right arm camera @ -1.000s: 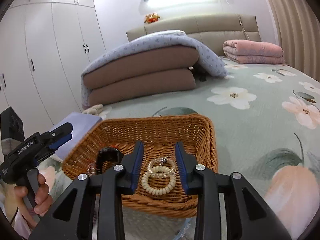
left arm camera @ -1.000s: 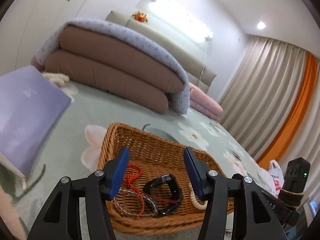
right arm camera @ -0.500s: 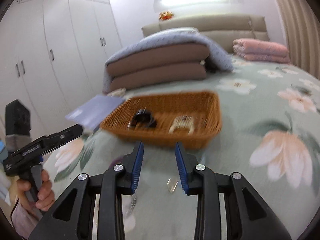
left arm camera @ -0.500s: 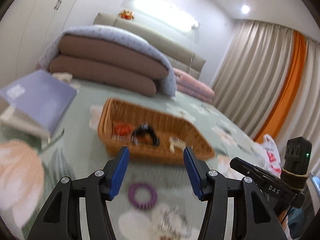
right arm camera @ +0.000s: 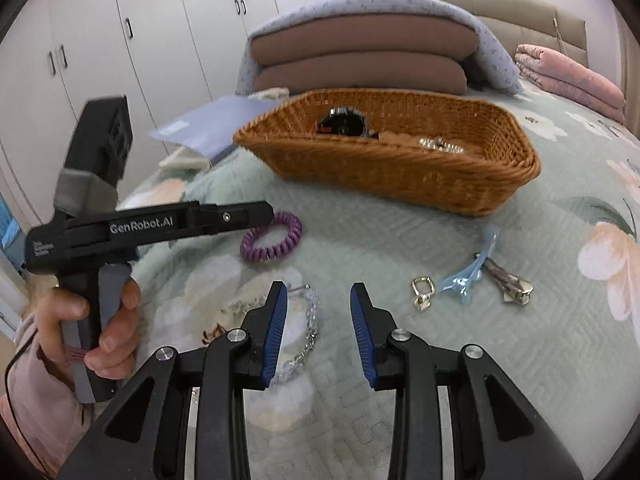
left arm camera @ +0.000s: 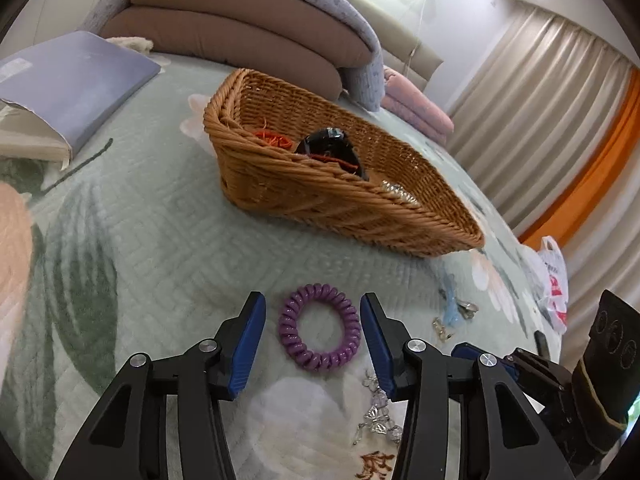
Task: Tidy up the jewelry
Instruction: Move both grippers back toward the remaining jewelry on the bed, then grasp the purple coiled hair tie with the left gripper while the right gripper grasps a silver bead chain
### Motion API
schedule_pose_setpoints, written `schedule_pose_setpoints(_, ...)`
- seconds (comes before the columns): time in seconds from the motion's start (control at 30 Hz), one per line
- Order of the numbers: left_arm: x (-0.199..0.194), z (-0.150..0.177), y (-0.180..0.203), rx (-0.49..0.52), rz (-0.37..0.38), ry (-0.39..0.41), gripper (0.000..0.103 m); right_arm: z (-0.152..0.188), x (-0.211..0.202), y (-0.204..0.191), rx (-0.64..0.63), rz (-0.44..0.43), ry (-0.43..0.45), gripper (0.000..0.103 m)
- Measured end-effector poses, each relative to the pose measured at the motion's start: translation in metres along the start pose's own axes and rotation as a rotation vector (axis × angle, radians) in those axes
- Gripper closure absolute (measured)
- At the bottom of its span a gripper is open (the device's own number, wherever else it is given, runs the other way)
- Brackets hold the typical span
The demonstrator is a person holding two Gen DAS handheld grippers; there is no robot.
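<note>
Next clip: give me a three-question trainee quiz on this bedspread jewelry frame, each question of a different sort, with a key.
1. True or false: the purple coil hair tie already lies inside the wicker basket.
2. Multiple choice: the left gripper has its jaws
A. shut on the tie
B. open, one either side of the tie
C. open over the basket
3. Fill in: in the right wrist view, the right gripper has open jaws, and the beaded bracelet lies beside its ____ finger.

Key: 1 false; 2 B; 3 left.
</note>
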State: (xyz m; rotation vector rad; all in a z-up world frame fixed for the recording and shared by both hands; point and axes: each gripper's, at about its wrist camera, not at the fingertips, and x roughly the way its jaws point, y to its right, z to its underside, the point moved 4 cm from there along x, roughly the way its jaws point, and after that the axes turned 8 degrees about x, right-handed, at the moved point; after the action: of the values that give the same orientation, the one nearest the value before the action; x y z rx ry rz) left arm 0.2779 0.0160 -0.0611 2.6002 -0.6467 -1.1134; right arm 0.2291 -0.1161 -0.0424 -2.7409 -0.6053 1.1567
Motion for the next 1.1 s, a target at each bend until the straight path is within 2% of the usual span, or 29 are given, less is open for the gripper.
schedule_pose_setpoints(0.17, 0.007, 0.004, -0.005, -0.021, -0.013, -0.034, 0.067, 0.006, 0.006, -0.005, -0.027, 0.013, -0.036, 0.067)
schedule_pose_setpoints(0.57, 0.010, 0.004, -0.001, 0.017, -0.050, -0.048, 0.073, 0.012, 0.021, -0.012, -0.086, 0.079, -0.089, 0.067)
schedule_pose_setpoints(0.8, 0.014, 0.003, 0.004, 0.052, -0.103, -0.062, 0.076, 0.015, 0.028, -0.020, -0.140, 0.145, -0.094, 0.068)
schedule_pose_setpoints(0.93, 0.015, 0.003, 0.004, 0.056, -0.101, -0.062, 0.076, 0.016, 0.028, -0.020, -0.145, 0.163, -0.086, 0.078)
schedule_pose_setpoints(1.0, 0.015, 0.003, 0.003, 0.059, -0.104, -0.064, 0.076, 0.016, 0.029, -0.021, -0.152, 0.168, -0.086, 0.079)
schedule_pose_setpoints(1.07, 0.016, 0.004, 0.006, 0.079, -0.123, -0.066, 0.077, 0.016, 0.030, -0.022, -0.161, 0.177, -0.082, 0.090)
schedule_pose_setpoints(1.1, 0.017, 0.004, 0.009, 0.095, -0.139, -0.068, 0.077, 0.017, 0.030, -0.024, -0.167, 0.180, -0.082, 0.091)
